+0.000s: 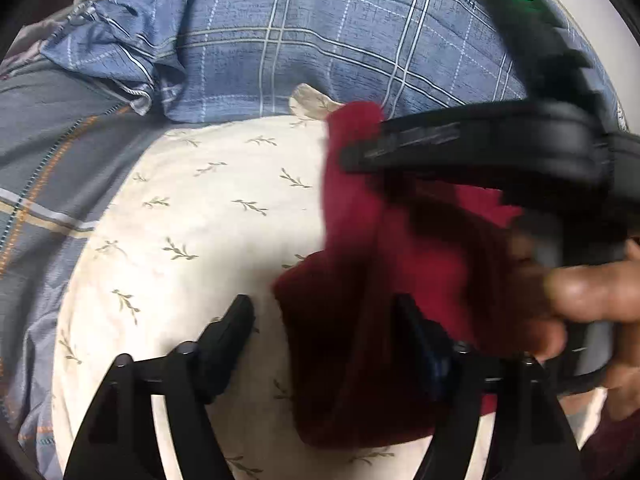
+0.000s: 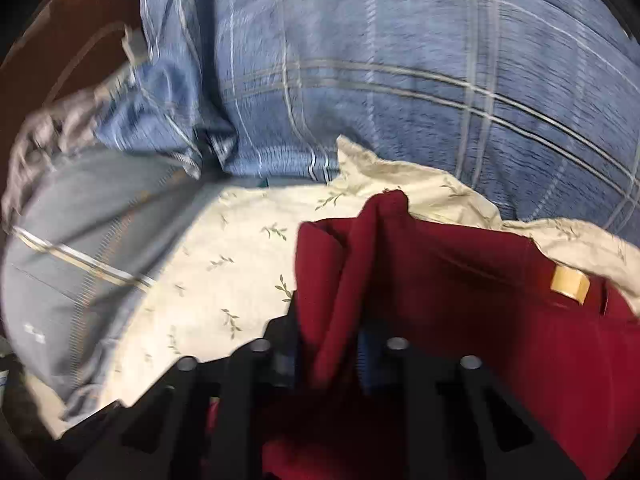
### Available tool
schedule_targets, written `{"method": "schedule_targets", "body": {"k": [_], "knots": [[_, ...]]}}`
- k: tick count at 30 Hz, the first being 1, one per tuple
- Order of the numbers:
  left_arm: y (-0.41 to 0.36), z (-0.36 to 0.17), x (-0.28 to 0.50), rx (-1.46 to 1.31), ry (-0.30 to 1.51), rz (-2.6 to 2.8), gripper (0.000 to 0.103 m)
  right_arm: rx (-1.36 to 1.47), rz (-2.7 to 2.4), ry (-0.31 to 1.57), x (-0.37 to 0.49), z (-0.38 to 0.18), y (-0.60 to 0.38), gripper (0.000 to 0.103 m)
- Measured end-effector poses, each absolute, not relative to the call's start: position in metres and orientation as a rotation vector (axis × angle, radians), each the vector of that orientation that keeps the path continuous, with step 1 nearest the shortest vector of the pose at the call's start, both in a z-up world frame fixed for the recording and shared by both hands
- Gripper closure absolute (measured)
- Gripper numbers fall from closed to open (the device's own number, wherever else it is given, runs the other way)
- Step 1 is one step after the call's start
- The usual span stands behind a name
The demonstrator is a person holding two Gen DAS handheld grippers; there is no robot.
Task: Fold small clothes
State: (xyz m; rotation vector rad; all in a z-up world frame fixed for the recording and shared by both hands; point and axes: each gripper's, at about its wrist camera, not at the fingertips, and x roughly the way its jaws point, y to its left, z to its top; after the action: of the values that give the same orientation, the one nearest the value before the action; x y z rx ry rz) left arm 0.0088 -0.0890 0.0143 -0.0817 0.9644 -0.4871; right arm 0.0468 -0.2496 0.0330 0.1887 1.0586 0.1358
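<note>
Two grippers work over one dark red garment (image 2: 460, 280), which lies on a cream leaf-print cloth (image 1: 192, 208) spread over a blue plaid bedcover (image 1: 320, 40). Taking the garment as the landmark: the right gripper (image 2: 328, 356) sits at its near left edge with jaws drawn close together, pinching a raised ridge of the red fabric between the pads. A tan label (image 2: 570, 282) shows toward the garment's far right side. The left gripper (image 1: 324, 312) stands with jaws spread wide; one finger rests over the cream cloth just left of the garment, the other over the red fabric itself, so the garment's left edge lies between them, and neither pad appears to press on it. Seen from the left wrist, the right gripper's black body crosses above the garment's far side, with a hand (image 1: 592, 292) wrapped on its handle at the garment's right. Both views are blurred, so the number of layers in the pinched ridge cannot be read with confidence. Judgement: a fold is in progress, with the left edge lifted by the right gripper and not yet laid over. The next move calls for carrying that pinched edge across the garment toward the label side, while the left gripper either closes on the near edge or pins it to keep the body flat.
</note>
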Motion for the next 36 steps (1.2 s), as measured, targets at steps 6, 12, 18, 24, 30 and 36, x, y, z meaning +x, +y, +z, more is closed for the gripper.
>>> {"method": "schedule_targets", "body": {"k": [6,12,18,24,30,36], "knots": [[-0.096,0.019,-0.003,-0.125,0.959,-0.573,0.080,0.285,0.174,1.000,0.028,0.050,-0.275,0.087],[-0.124,0.072,-0.042,-0.080,0.821,-0.625,0.087,0.341,0.173,0.914,0.003,0.077,-0.312,0.088],[-0.196,0.105,-0.075,-0.008,0.791,-0.775,0.087,0.330,0.112,0.831,-0.034,0.119,-0.375,0.089],[-0.280,0.102,-0.098,0.097,0.778,-0.886,0.087,0.363,-0.022,0.804,-0.071,0.117,-0.449,0.089],[-0.334,0.061,-0.089,0.118,0.890,-0.926,0.082,0.462,-0.138,0.896,-0.081,0.063,-0.502,0.087],[-0.309,0.073,-0.091,0.111,0.895,-1.042,0.034,0.621,-0.126,0.850,-0.119,0.062,-0.518,0.052]]}}
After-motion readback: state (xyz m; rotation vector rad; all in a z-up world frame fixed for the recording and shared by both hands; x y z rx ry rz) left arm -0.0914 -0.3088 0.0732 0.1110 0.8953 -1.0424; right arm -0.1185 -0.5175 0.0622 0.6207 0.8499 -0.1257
